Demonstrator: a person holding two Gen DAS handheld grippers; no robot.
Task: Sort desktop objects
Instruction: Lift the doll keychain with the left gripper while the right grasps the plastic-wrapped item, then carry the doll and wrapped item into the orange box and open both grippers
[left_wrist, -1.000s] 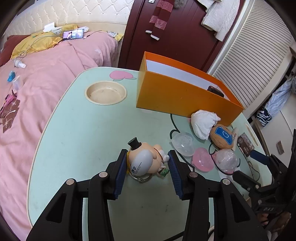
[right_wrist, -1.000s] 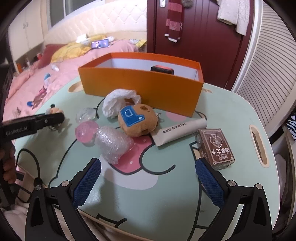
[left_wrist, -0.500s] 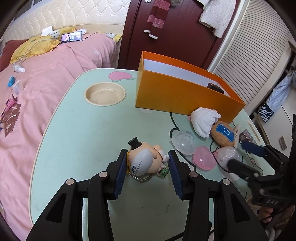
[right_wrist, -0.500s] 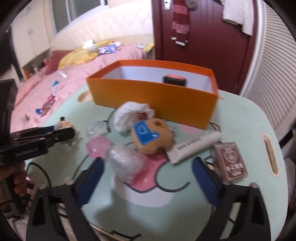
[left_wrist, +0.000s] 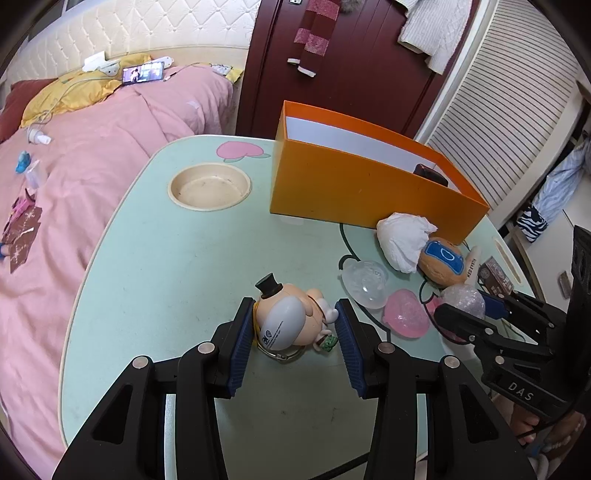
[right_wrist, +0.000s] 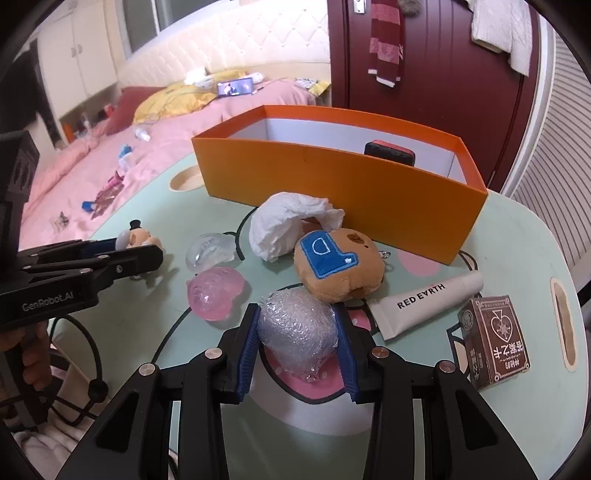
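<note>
Desk (left_wrist: 155, 266) in left wrist view: mint green, cartoon print, round recessed cup holder (left_wrist: 209, 186) near the far left. Left gripper (left_wrist: 295, 321) straddles the duck figurine (left_wrist: 288, 319), which lies on its side on the desk, top hat pointing away from the camera, key ring under it. Left finger pad touches the head; right pad sits at the figurine's white hand. Fingers look closed on it, figurine not lifted. Orange box (left_wrist: 354, 184) stands at the far edge, dark object inside at its right end. In front of it: crumpled white tissue (left_wrist: 402, 240), brown plush (left_wrist: 439, 260), clear blob (left_wrist: 364, 282), pink blob (left_wrist: 406, 312). Right gripper (left_wrist: 467, 314) enters from the right at the bubble-wrap ball (left_wrist: 463, 301).

Right wrist view: right gripper (right_wrist: 297, 330) is clamped on the bubble-wrap ball (right_wrist: 297, 328), both blue pads pressed into its sides, ball resting on the desk (right_wrist: 517, 258). Brown plush (right_wrist: 338, 267) just behind it, tissue (right_wrist: 288, 225) behind that against the orange box (right_wrist: 332, 177). Pink blob (right_wrist: 216, 291) and clear blob (right_wrist: 208, 251) to the left. White RED EARTH tube (right_wrist: 424, 299) and brown card box (right_wrist: 493, 338) to the right. Left gripper (right_wrist: 147, 253) visible at left, around the duck figurine (right_wrist: 138, 234); a hand (right_wrist: 35, 363) holds its handle.
</note>
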